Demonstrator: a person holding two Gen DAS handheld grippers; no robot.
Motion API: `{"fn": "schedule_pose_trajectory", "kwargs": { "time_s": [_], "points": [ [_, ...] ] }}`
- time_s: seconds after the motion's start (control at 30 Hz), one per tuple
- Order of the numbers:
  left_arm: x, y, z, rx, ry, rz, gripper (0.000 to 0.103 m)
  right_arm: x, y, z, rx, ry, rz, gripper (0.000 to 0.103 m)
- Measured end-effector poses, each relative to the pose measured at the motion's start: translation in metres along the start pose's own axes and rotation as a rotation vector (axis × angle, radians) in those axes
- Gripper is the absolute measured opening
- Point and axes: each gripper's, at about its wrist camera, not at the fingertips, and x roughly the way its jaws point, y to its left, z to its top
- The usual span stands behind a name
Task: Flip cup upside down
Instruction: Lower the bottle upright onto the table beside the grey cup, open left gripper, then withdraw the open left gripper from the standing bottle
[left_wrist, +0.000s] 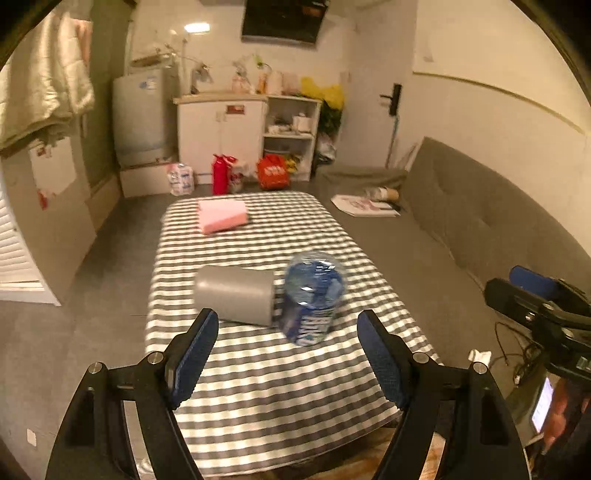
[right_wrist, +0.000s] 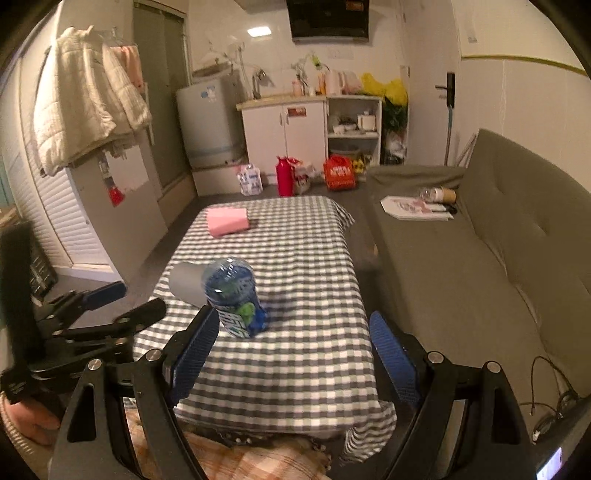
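Grippers, left (left_wrist: 286, 343) and right (right_wrist: 291, 345), are hovering wide open and empty above the checked table (left_wrist: 258, 398), where a grey cup (left_wrist: 234, 293) is lying beside a bottle (left_wrist: 312, 297).

Both wrist cameras look forward from the near end, above the grey-and-white checked cloth-covered tabletop (left_wrist: 258, 387) (right_wrist: 295, 369), the left view sitting left of the right, both sharing it and the far white kitchen cabinet (left_wrist: 221, 136) (right_wrist: 284, 136).

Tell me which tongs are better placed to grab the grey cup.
Probably the left tongs: open, with the grey cup lying sideways just ahead. From the right tongs, the blue bottle partly blocks it.
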Motion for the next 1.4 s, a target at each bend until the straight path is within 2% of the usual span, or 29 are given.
{"fn": "schedule_pose_trajectory", "kwargs": {
  "time_s": [0.13,0.33,0.37,0.4,0.43,0.5,0.57,0.67,0.87,1.4],
  "points": [
    [-0.011,0.018,-0.016,-0.029,-0.036,0.065,0.08,0.016,0.016,-0.013,-0.019,-0.035,0.02,0.084],
    [-0.008,0.032,-0.038,-0.059,-0.07,0.149,0.081,0.045,0.036,-0.035,-0.059,-0.047,0.017,0.084],
    [-0.007,0.031,-0.038,-0.065,-0.075,0.151,0.082,0.048,0.037,-0.039,-0.063,-0.052,0.011,0.084],
    [-0.007,0.032,-0.04,-0.072,-0.083,0.158,0.085,0.049,0.038,-0.041,-0.065,-0.06,0.007,0.089],
    [-0.007,0.033,-0.041,-0.08,-0.098,0.17,0.091,0.049,0.038,-0.043,-0.065,-0.072,0.0,0.091],
    [-0.011,0.034,-0.045,-0.085,-0.129,0.179,0.092,0.048,0.034,-0.047,-0.057,-0.104,-0.019,0.094],
    [-0.014,0.032,-0.047,-0.077,-0.154,0.198,0.098,0.047,0.032,-0.05,-0.039,-0.117,-0.027,0.096],
    [-0.016,0.029,-0.053,-0.063,-0.183,0.229,0.1,0.045,0.029,-0.054,-0.028,-0.134,-0.032,0.098],
    [-0.013,0.025,-0.068,-0.035,-0.171,0.255,0.101,0.042,0.032,-0.067,-0.05,-0.167,-0.044,0.1],
    [-0.013,0.028,-0.075,-0.05,-0.166,0.27,0.101,0.045,0.031,-0.073,-0.049,-0.161,-0.04,0.101]
  ]
}}
